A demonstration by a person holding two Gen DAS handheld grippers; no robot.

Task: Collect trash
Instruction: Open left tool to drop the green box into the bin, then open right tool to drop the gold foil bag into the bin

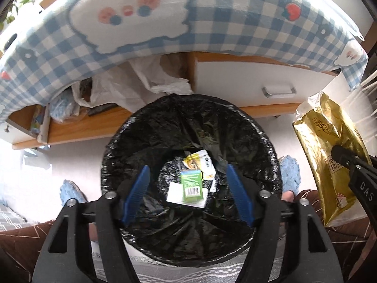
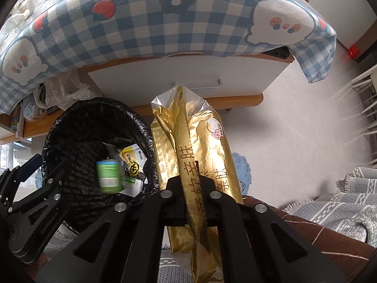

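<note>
A round bin lined with a black bag [image 1: 179, 122] stands on the floor right under my left gripper [image 1: 188, 168], which is open with its blue pads [image 1: 139, 188] wide apart. A small green box [image 1: 192, 184] lies loose in the bin between the pads, touching neither; it looks blurred in the right wrist view [image 2: 108, 175]. A yellow-and-white packet [image 1: 198, 162] and a white card [image 1: 175, 192] lie on the bin's bottom. My right gripper [image 2: 190, 182] is shut on a long gold foil wrapper [image 2: 212, 146], held upright just right of the bin [image 2: 77, 129]. The wrapper [image 1: 322, 146] also shows at the right of the left wrist view.
A low table draped in a blue-and-white checked cloth [image 1: 212, 23] stands behind the bin, with a white drawer [image 1: 259, 80] and white plastic bags [image 1: 162, 75] under it. Blue fluffy slippers [image 1: 70, 191] flank the bin. Brown quilted fabric [image 2: 329, 243] and a grey patterned blanket [image 2: 341, 202] lie near me.
</note>
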